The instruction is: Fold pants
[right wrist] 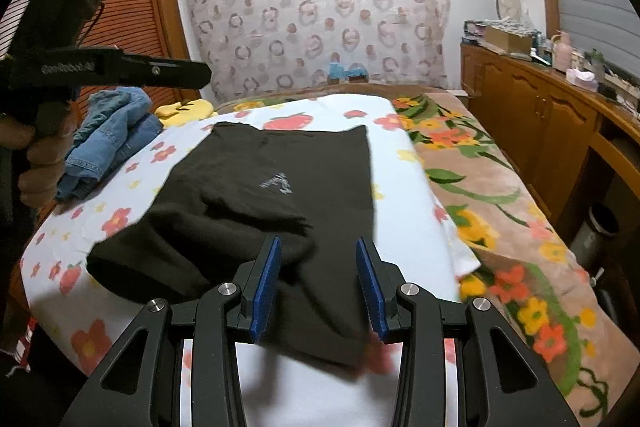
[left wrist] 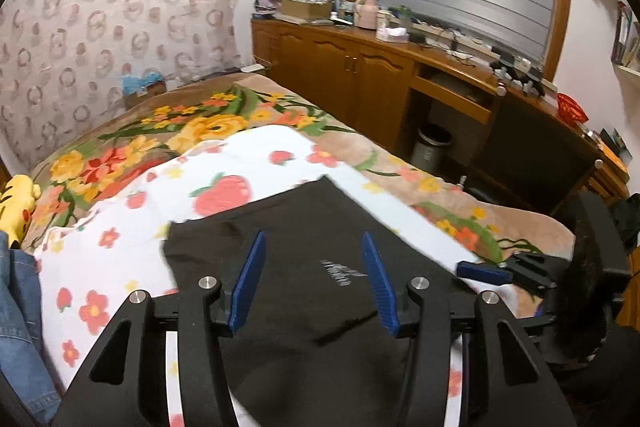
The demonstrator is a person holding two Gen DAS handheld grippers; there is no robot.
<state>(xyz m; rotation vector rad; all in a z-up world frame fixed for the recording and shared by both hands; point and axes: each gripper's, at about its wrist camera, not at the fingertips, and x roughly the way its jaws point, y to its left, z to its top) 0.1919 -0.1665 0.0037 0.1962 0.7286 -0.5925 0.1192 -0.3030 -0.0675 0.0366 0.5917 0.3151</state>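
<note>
Black pants (right wrist: 280, 187) with a small grey logo (right wrist: 277, 183) lie partly folded on a white strawberry-print sheet (right wrist: 408, 195) on the bed. They also show in the left wrist view (left wrist: 304, 267). My left gripper (left wrist: 314, 281) is open and empty above the pants. My right gripper (right wrist: 318, 287) is open and empty over the pants' near end. The right gripper (left wrist: 500, 273) shows at the right of the left wrist view, low by the pants' edge. The left gripper's black body (right wrist: 120, 71) is raised at the left of the right wrist view.
Folded blue jeans (right wrist: 108, 143) and a yellow plush toy (right wrist: 184, 109) lie at the bed's left. A floral blanket (right wrist: 500, 211) covers the bed's right side. A wooden cabinet (left wrist: 360, 75) and a metal bin (left wrist: 432, 147) stand right of the bed.
</note>
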